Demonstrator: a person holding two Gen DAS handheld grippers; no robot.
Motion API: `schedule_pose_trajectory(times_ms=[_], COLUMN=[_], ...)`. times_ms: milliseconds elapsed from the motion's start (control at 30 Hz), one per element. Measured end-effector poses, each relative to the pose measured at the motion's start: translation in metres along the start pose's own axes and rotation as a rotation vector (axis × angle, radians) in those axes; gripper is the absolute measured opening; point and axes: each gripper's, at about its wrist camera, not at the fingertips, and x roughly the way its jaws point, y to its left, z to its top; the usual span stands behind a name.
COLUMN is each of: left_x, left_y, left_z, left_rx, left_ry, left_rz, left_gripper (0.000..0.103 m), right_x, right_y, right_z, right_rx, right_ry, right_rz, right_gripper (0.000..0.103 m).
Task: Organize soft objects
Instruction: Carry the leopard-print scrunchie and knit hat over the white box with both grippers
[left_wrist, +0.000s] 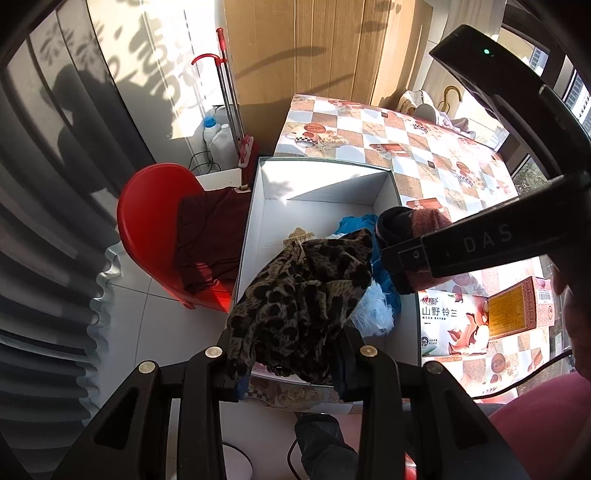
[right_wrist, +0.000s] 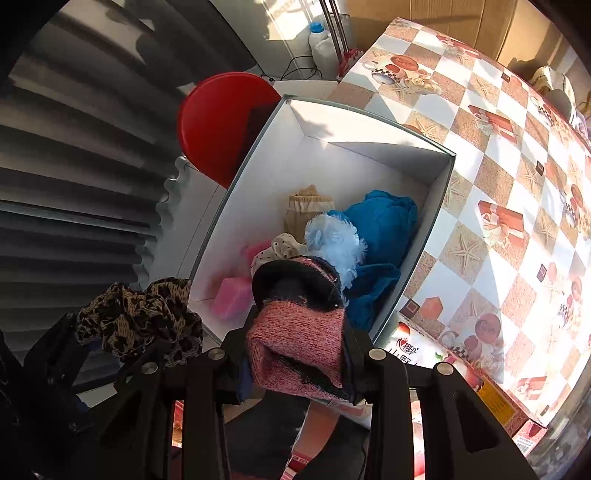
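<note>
We see two matte black grippers of the same build. On the left gripper (left_wrist: 291, 373), flat angular linkage arms spread in a fan towards the fingers, each pivot capped by a round silver screw (four show in a row), and long slots are cut through the outer arms. The right gripper (right_wrist: 295, 363) shows the same linkage, the same four screws and the same slots. Seen from the left wrist, its body is a long black bar with the pale letters "DAS", a small round fastener near the end, and a housing above with a green light. A thin black cable runs below it. The person wears a dusty pink sleeve (left_wrist: 546, 424) and dark trousers.
</note>
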Motion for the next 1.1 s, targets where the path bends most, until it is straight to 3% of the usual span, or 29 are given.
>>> schedule_pose_trajectory(times_ms=[333,700,1100], left_x=[0.01,0.049,0.069], left_y=[0.001,-0.002,-0.005], left_z=[0.002,0.023,0.047], left_rx=[-0.018,-0.016,-0.018], left_ry=[0.044,0.13,0.155], left_rz=[0.005,-0.009,0.003], left_gripper=[0.037,0.037,0.037], right_x=[-0.005,-0.013,-0.012], right_y=[-0.019,-0.049,-0.052], right_z=[-0.009,-0.01,0.003], right_rx=[0.074,0.157,0.131], right_ry=[-0.049,-0.093,-0.088], right_rz=[0.05,0.036,0.027], right_gripper=[0.037,0.037,0.038])
